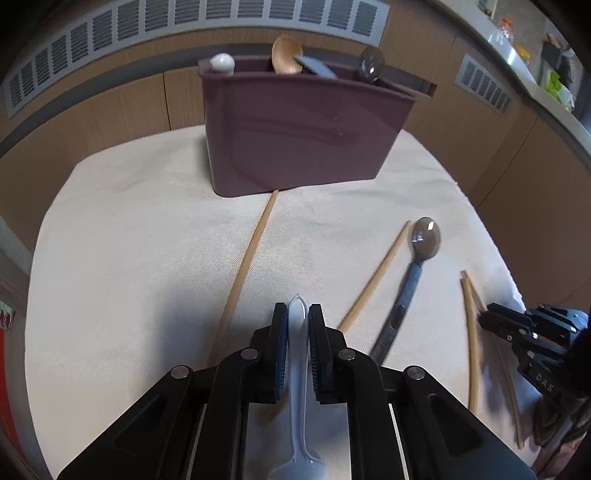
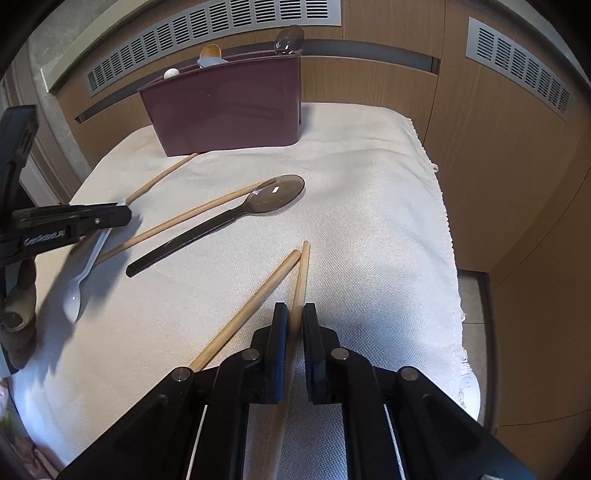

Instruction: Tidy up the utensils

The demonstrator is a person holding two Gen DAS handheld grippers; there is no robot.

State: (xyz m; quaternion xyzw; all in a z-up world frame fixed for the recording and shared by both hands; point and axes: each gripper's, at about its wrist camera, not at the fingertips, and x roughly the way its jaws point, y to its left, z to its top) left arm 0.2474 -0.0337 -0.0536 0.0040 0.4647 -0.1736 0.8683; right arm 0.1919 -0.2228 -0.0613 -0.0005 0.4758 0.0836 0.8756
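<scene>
My left gripper [image 1: 297, 314] is shut on a white plastic spoon [image 1: 297, 354], handle pointing forward, bowl toward me; it also shows in the right wrist view [image 2: 83, 269]. My right gripper [image 2: 295, 314] is shut on a wooden chopstick [image 2: 301, 280], with a second chopstick [image 2: 258, 302] lying just left of it. The maroon utensil holder [image 1: 295, 136] stands at the table's far side with several utensils in it; it also shows in the right wrist view [image 2: 225, 107]. A dark plastic spoon [image 1: 410, 280] and two more chopsticks [image 1: 247, 262] [image 1: 376, 277] lie on the cloth.
A cream cloth [image 1: 129, 240] covers the table. Its right edge [image 2: 443, 229] drops off to wood-panelled walls with vents [image 1: 221, 18]. My right gripper is seen in the left wrist view [image 1: 524, 332] at the table's right side.
</scene>
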